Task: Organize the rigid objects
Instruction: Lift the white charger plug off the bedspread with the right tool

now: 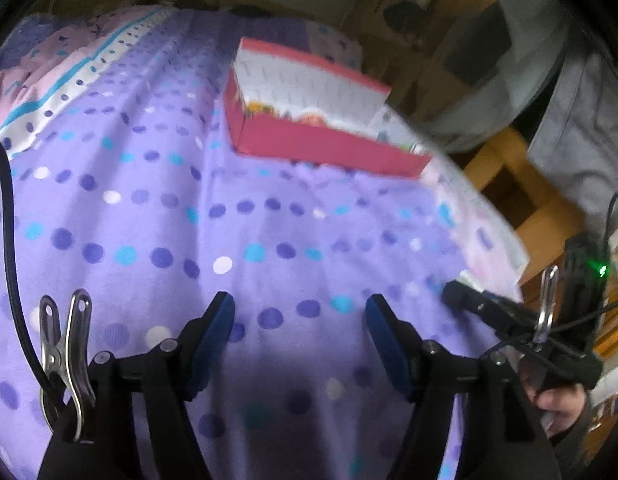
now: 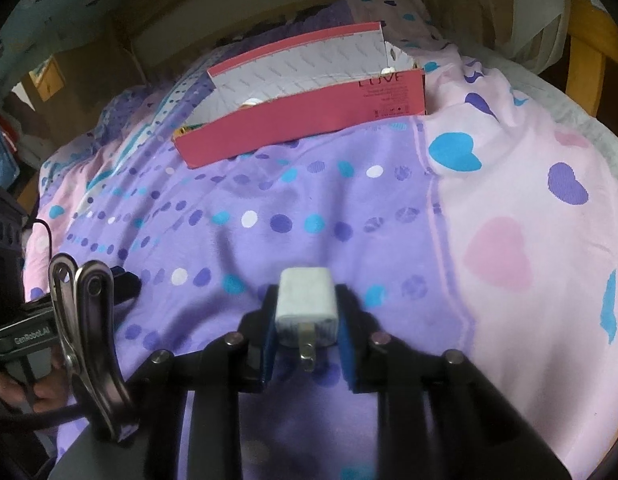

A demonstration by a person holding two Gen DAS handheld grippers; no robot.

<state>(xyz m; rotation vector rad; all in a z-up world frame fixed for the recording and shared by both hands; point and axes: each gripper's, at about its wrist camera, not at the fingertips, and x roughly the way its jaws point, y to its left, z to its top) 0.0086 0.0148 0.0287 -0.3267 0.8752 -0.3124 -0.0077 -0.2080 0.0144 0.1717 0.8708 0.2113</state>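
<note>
White wall charger (image 2: 307,306) with metal prongs, clamped in right tool (image 2: 309,320), left tool (image 1: 300,320) wide, empty

White plug-in charger (image 2: 306,306) (prongs toward camera) in gripper (image 2: 307,320); open red box (image 2: 301,120) on dotted bedspread (image 2: 349,200) beyond.

Red box (image 2: 301,128), white charger (image 2: 307,304), purple bedspread (image 2: 309,208) (dotted blue, white).

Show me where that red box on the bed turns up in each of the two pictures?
Left wrist view: the red box sits upper middle, slightly right, open, on the dotted purple bedspread.
Right wrist view: the red box lies upper middle, beyond the white charger held in the fingers.
Shared landmark: the dotted purple bedspread.
</note>
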